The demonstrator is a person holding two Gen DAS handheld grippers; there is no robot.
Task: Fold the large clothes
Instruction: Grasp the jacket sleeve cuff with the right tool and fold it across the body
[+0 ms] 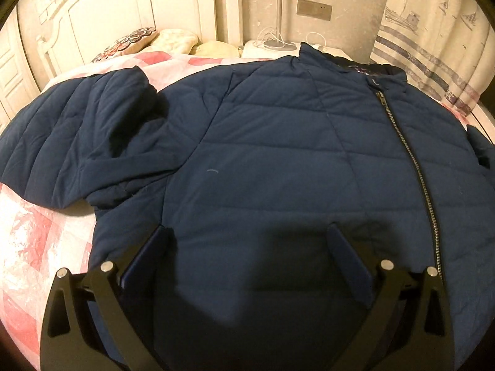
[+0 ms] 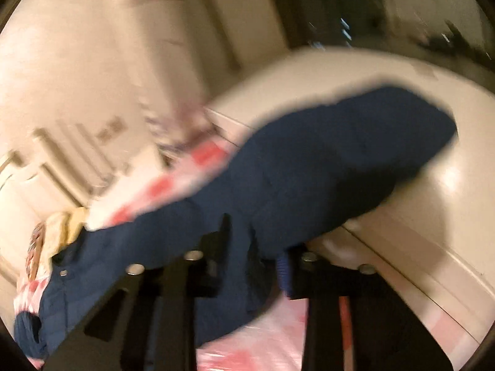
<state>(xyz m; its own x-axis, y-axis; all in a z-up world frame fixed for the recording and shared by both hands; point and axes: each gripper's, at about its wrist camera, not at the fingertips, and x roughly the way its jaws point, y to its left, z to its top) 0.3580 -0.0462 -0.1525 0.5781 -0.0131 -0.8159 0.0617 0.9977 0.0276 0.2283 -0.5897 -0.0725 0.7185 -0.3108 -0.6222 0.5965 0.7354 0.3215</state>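
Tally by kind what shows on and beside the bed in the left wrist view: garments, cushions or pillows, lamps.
Navy quilted jacket: 1
Cushions or pillows by the headboard: 3, one patterned, two pale
Lamp on the nightstand: 1
Total: 5

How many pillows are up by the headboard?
2. A floral-patterned pillow sits nearest the headboard; a cream pillow lies beside it. Others may be hidden behind the jacket.

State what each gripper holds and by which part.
The right gripper pinches the navy jacket's sleeve. The left gripper hangs open over the jacket front, holding nothing.
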